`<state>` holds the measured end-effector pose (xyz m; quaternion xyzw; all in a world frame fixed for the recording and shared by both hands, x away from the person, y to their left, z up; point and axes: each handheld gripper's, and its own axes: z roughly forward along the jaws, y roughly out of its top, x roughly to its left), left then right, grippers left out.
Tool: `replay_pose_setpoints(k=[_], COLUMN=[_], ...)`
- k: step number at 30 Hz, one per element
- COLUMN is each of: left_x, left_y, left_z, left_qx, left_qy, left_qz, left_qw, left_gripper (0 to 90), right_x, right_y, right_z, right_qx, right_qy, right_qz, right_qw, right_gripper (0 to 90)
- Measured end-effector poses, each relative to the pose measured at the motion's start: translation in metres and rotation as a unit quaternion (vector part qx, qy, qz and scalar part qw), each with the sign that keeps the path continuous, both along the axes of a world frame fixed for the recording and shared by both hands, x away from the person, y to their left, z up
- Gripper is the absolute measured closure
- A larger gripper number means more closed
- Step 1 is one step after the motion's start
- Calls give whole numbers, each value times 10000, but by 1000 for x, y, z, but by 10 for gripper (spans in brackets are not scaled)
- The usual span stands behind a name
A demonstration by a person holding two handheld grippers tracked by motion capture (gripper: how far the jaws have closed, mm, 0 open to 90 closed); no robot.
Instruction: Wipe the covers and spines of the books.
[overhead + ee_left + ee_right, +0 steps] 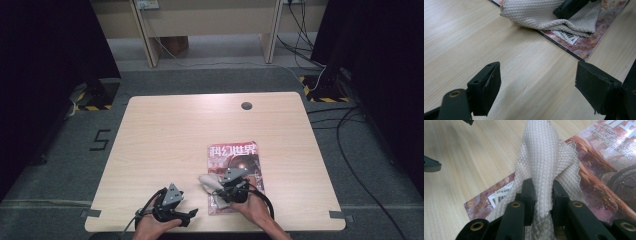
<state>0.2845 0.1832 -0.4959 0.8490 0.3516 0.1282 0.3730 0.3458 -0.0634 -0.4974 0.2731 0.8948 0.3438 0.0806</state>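
A magazine (pixel 240 160) with a reddish cover lies on the table's near right part. A beige quilted cloth (pixel 544 160) lies bunched over the magazine's near left corner, and my right gripper (pixel 543 195) is shut on a fold of it. From above, the right gripper (pixel 231 186) sits over the magazine's lower left. My left gripper (pixel 172 207) rests near the table's front edge, to the left of the magazine. Its jaws stand wide open over bare wood (pixel 537 86). In the left gripper view the cloth (pixel 541 13) and the magazine's corner (pixel 584 47) lie ahead.
The light wooden table (pixel 175 130) has a round cable hole (pixel 246 105) near its far edge. Grey floor surrounds it, with cables (pixel 350 125) on the right and a wooden bench's legs (pixel 150 40) beyond.
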Motion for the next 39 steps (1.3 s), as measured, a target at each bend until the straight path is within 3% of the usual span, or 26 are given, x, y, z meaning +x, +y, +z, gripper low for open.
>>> replay_pose_setpoints(k=[9, 15, 26, 32, 39], left_x=[0, 0, -1, -1, -1], left_y=[5, 7, 8, 8, 8], left_z=[1, 2, 1, 1, 1], left_qx=[-37, -35, -49, -48, -49], left_qy=[0, -2, 9, 16, 12], left_qz=[98, 110, 112, 104, 104], left_qw=[9999, 9999, 9999, 9999, 9999], left_gripper=[203, 200, 199, 198, 199], right_x=[-15, -14, -4, -1, -2], right_y=[13, 10, -37, -68, -106], right_z=[-1, -1, 2, 3, 3], right_qx=[111, 96, -25, -44, -48], right_qy=[151, 144, 103, 87, 60], right_qz=[354, 321, -284, -668, -1139], right_qw=[9992, 9993, 9995, 9977, 9935], right_gripper=[762, 762, 762, 762, 763])
